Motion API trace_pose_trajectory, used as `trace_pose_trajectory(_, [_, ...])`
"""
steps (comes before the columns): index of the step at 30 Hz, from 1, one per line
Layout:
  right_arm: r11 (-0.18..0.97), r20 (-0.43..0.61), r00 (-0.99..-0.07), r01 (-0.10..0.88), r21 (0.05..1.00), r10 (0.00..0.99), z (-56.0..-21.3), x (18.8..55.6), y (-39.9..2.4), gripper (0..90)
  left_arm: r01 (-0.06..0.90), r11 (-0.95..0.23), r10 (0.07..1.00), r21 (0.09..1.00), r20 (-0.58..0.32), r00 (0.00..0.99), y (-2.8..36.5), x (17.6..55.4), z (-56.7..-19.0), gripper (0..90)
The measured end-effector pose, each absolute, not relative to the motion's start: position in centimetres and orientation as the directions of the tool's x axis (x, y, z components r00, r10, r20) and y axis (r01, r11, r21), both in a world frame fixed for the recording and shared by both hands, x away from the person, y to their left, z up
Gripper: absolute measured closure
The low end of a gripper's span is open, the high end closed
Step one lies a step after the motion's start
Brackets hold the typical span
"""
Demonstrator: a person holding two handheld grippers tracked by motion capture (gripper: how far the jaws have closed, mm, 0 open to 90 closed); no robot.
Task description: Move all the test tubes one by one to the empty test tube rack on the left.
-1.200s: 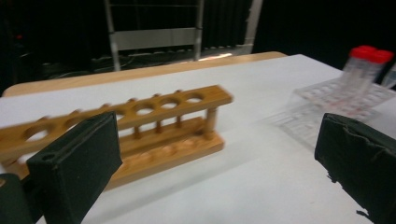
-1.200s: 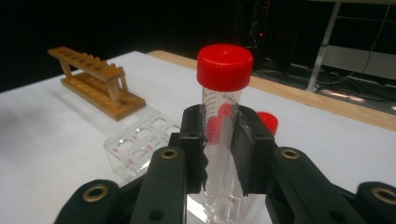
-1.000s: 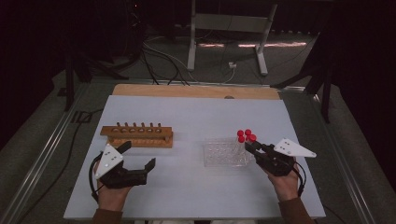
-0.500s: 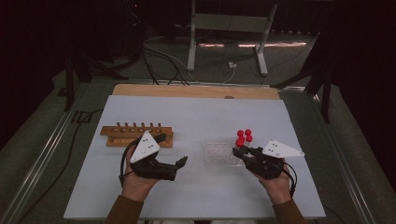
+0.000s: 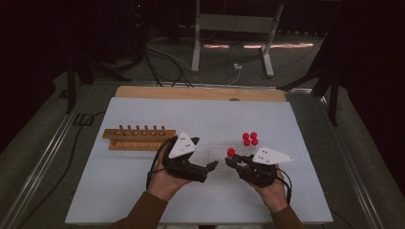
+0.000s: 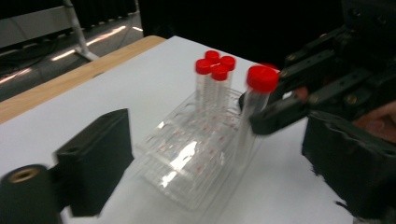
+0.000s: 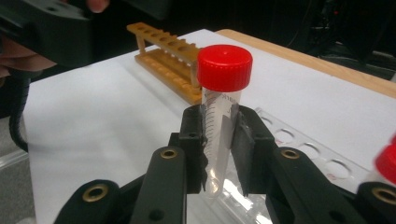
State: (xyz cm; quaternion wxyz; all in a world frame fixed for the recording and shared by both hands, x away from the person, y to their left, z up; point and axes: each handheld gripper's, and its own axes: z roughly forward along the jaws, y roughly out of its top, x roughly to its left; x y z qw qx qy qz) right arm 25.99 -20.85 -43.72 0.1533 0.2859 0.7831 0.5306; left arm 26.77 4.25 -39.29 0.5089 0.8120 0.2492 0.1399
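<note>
White mat, dark room | right gripper clamps red-capped tube above clear rack | left gripper slid over from wooden rack, empty jaws just narrowing, wide apart | handoff looks likely

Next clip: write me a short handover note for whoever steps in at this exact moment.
Right gripper: shut on a red-capped tube, held upright above the clear rack.
Left gripper: jaws have just been closing, nothing between them, beside the clear rack.
Four capped tubes stand in the clear rack's far corner.
Wooden rack: no tubes in it.
Left, probably: hand over or place the held tube; the rest follow.
</note>
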Motion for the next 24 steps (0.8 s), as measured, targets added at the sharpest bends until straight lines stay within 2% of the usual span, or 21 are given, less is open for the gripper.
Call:
trace_pose_trajectory(3, [0.282, 0.06, -0.793, 0.286, 0.916, 0.607, -43.8, 26.0, -20.6, 74.9, 0.255, -0.378, 0.532, 0.89, -0.016, 0.846, 3.4, 27.0, -39.3, 19.2])
trace_pose_trajectory(4, [0.287, 0.061, -0.795, 0.287, 0.914, 0.603, -44.0, 26.0, -20.4, 74.9, 0.25, -0.39, 0.515, 0.886, -0.015, 0.857, 2.8, 27.2, -39.3, 26.9])
trace_pose_trajectory(9, [0.294, 0.062, -0.799, 0.291, 0.911, 0.598, -44.2, 26.0, -20.3, 74.9, 0.247, -0.421, 0.474, 0.873, -0.021, 0.881, 1.7, 27.5, -39.4, 45.9])
trace_pose_trajectory(19, [0.302, 0.06, -0.806, 0.288, 0.909, 0.589, -44.3, 25.8, -19.9, 74.9, 0.264, -0.449, 0.46, 0.854, -0.033, 0.887, 0.7, 27.8, -39.7, 67.8])
trace_pose_trajectory(23, [0.3, 0.066, -0.81, 0.289, 0.909, 0.582, -44.3, 25.8, -20.0, 73.9, 0.267, -0.45, 0.45, 0.852, -0.042, 0.892, 0.7, 27.8, -39.8, 71.1])
trace_pose_trajectory(24, [0.295, 0.069, -0.812, 0.288, 0.911, 0.579, -44.2, 25.8, -20.1, 68.7, 0.265, -0.45, 0.451, 0.853, -0.039, 0.892, 0.7, 27.8, -39.8, 71.2])
